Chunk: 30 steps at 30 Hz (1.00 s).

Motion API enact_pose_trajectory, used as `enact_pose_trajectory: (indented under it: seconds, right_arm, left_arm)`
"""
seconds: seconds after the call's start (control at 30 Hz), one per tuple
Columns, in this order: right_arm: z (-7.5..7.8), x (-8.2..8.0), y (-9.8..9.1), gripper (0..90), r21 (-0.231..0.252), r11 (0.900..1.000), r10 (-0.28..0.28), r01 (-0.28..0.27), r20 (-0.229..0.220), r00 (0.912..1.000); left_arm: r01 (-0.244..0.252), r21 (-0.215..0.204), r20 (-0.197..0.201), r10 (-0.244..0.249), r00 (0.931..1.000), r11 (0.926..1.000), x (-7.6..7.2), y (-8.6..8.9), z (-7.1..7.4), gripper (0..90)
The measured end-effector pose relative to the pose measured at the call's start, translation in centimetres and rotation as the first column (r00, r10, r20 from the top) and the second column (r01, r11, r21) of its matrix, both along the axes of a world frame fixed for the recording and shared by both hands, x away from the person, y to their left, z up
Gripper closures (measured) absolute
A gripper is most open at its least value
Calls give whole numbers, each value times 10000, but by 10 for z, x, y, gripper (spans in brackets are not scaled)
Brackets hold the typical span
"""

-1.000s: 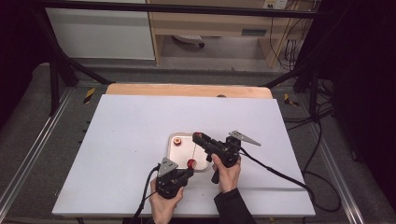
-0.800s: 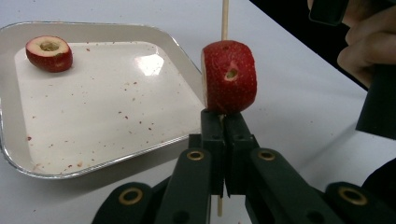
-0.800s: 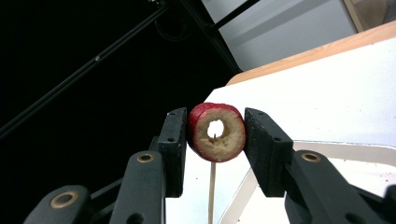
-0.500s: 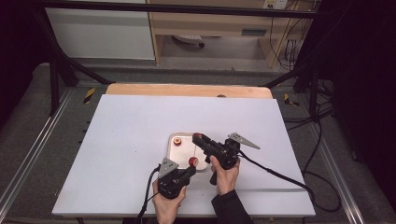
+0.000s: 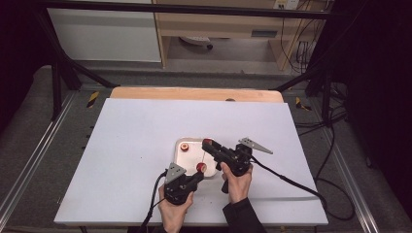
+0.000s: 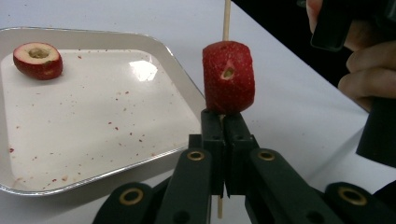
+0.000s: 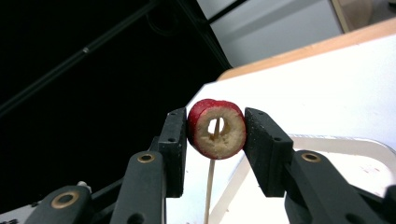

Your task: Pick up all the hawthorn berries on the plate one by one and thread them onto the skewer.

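On the white surface (image 5: 145, 145), a pale tray (image 5: 187, 160) sat toward the near edge, right of the middle, with one cored red fruit piece (image 6: 38, 59) lying in its far left part. The left claw (image 6: 223, 140) was clamped tight on a thin wooden skewer (image 6: 226, 18) that stood upright, and a second red fruit piece (image 6: 229, 77) was threaded on the skewer, resting just above the jaw tips at the tray's near right rim. The right claw (image 7: 215, 140) held a third, hollow-cored fruit ring (image 7: 217, 128) between its pads, raised over the tray's far right corner, and the skewer showed through the ring's hole. Compared with a second ago, the right claw had drawn slightly nearer the left one, while the left claw had barely shifted and the tray had stayed put.
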State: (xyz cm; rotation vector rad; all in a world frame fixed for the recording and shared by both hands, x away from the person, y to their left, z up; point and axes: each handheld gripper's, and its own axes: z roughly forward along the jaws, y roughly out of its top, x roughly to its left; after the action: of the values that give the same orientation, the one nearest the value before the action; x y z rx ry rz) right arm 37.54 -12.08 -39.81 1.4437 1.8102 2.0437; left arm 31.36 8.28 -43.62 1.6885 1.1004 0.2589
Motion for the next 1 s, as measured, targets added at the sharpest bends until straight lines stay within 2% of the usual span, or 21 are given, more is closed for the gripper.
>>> enact_pose_trajectory:
  seconds: [0.1, 0.2, 0.4, 0.47, 0.5, 0.67, 0.77, 0.9, 0.97, 1.0]
  right_arm:
    - [-1, 2, -1, 615, -205, 9998, 20, -21, -57, 10000]
    - [-3, 1, 1, 615, 241, 9997, -21, 24, -117, 9999]
    - [-3, 0, 0, 616, 244, 9996, -120, 120, -3, 9999]
    - [-3, 0, 0, 616, 217, 9997, -90, 88, 57, 9999]
    - [-2, 0, -1, 616, 142, 9999, -66, 64, 127, 9999]
    - [-4, 1, 0, 613, 302, 9994, 185, -186, 49, 9998]
    - [-4, 3, -1, 611, 37, 9988, 488, -488, 59, 9988]
    - [-2, 8, -5, 608, -498, 9935, 1028, -1028, -22, 9947]
    - [0, 9, -8, 610, -696, 9898, 1235, -1240, -117, 9923]
    - [0, 9, -8, 611, -643, 9891, 1314, -1324, -186, 9912]
  left_arm:
    - [23, 181, 212, -27, 9998, 9998, -3, -4, -1, 887]
    - [86, -101, 77, -85, 9999, 9999, -1, -3, 0, 887]
    - [141, 76, 225, -143, 9996, 9999, -1, -7, 2, 887]
    - [112, -189, 159, -109, 9998, 9998, -1, -4, 0, 887]
    - [24, -226, 265, -18, 9996, 9997, -2, -1, -1, 887]
    - [-43, -135, 416, 49, 9991, 9999, -6, 4, -2, 887]
    - [13, 263, 597, -28, 9982, 9997, -7, 5, -4, 887]
    - [277, 928, 695, -343, 9970, 9953, -7, 7, -6, 887]
    - [290, 941, 689, -356, 9970, 9951, -7, 10, -7, 887]
    - [283, 895, 694, -346, 9970, 9956, -7, 12, -7, 887]
